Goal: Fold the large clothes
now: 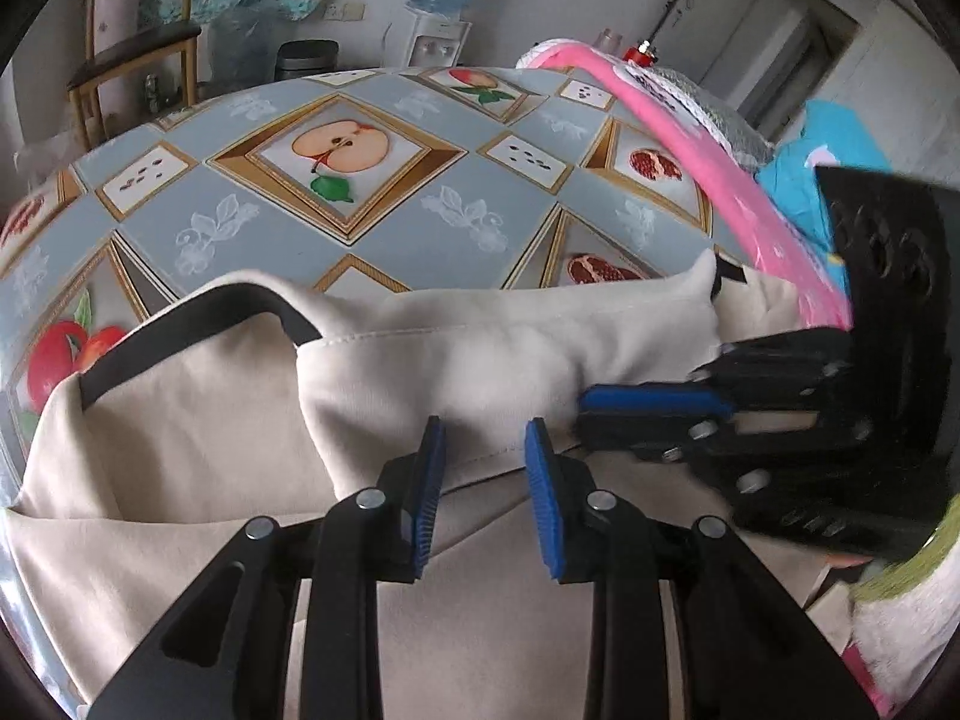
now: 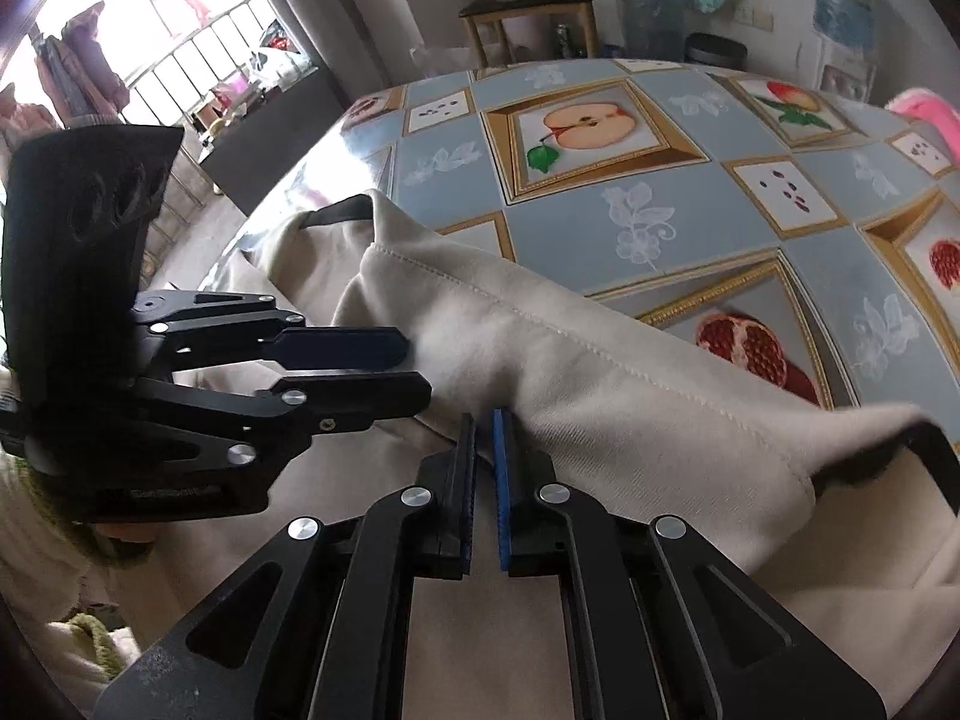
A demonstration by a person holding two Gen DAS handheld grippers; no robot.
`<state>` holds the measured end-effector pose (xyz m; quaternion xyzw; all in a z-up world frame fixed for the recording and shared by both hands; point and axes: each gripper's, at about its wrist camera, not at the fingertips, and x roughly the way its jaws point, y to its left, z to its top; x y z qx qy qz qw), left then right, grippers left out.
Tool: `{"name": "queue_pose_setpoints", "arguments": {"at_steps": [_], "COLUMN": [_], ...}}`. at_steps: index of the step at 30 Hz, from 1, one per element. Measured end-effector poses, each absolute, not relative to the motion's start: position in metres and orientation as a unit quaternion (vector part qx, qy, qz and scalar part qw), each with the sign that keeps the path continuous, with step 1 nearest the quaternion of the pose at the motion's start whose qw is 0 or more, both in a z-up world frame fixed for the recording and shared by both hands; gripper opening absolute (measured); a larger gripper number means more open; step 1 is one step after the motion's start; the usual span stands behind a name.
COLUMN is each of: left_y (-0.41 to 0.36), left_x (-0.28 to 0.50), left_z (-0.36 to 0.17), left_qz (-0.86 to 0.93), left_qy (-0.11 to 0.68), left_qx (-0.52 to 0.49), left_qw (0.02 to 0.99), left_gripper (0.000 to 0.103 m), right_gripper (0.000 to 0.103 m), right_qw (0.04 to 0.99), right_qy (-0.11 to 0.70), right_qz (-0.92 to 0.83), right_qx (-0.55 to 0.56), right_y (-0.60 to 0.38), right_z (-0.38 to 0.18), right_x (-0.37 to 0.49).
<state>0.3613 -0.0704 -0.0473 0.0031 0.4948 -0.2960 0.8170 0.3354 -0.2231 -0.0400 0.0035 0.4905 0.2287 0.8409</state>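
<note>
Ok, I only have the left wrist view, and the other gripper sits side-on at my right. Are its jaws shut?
Observer: Seen from its own camera, the right gripper is shut down to a sliver, with its tips against the fold of the cream fabric garment.
Operator: Is cloth pinched in there?
Observer: No cloth shows in the sliver lower down between the pads. At the tips I cannot tell.
Operator: What is at the right end of that fold?
Observer: A black strap curves down from the garment's corner.
</note>
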Motion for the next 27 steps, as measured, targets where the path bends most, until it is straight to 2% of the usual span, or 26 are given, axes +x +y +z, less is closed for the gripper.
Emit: {"name": "queue_pose_setpoints", "arguments": {"at_steps": [1,2,4,6,9,10,11,14,18,21,23,27], "left_y": [-0.072,-0.073,-0.07,-0.067,-0.066,-0.066,-0.066,-0.067,-0.072,-0.074,-0.073,-0.072], "left_x": [0.36,0.36,0.36,0.36,0.359,0.358,0.357,0.356,0.353,0.351,0.351,0.351], "left_z": [-0.047,-0.047,-0.047,-0.047,-0.048,-0.048,-0.048,-0.048,-0.047,-0.047,-0.048,-0.048], "left_qz": [-0.295,-0.294,-0.295,-0.297,-0.294,-0.292,-0.289,-0.281,-0.279,-0.276,-0.279,-0.281], "left_qy": [0.494,0.494,0.494,0.494,0.493,0.492,0.49,0.491,0.49,0.486,0.486,0.483], "left_qx": [0.011,0.013,0.01,0.004,-0.005,-0.007,-0.009,-0.018,-0.016,-0.011,-0.014,-0.017], "left_qw": [0.818,0.818,0.818,0.817,0.819,0.821,0.822,0.824,0.826,0.829,0.829,0.829], "left_gripper": [0.026,0.026,0.026,0.027,0.027,0.027,0.027,0.027,0.027,0.026,0.026,0.026], "right_gripper": [0.012,0.03,0.052,0.052,0.052,0.047,0.027,0.015,0.015,0.02,0.032,0.04], "right_qw": [0.842,0.849,0.869,0.874,0.855,0.849,0.844,0.851,0.869,0.871,0.866,0.889], "right_qy": [0.491,0.483,0.456,0.451,0.485,0.493,0.502,0.497,0.483,0.483,0.495,0.458], "right_qz": [0.224,0.212,0.177,0.147,0.114,0.116,0.124,0.125,0.097,0.088,0.072,0.022], "right_qx": [0.022,0.037,0.075,0.102,0.146,0.147,0.142,0.117,0.052,0.008,0.007,0.0], "right_y": [-0.233,-0.242,-0.272,-0.296,-0.325,-0.325,-0.322,-0.314,-0.302,-0.293,-0.297,-0.304], "right_z": [-0.033,-0.027,-0.014,-0.012,-0.029,-0.034,-0.041,-0.044,-0.041,-0.046,-0.042,-0.015], "right_x": [0.331,0.328,0.321,0.319,0.329,0.331,0.334,0.34,0.354,0.352,0.345,0.321]}}
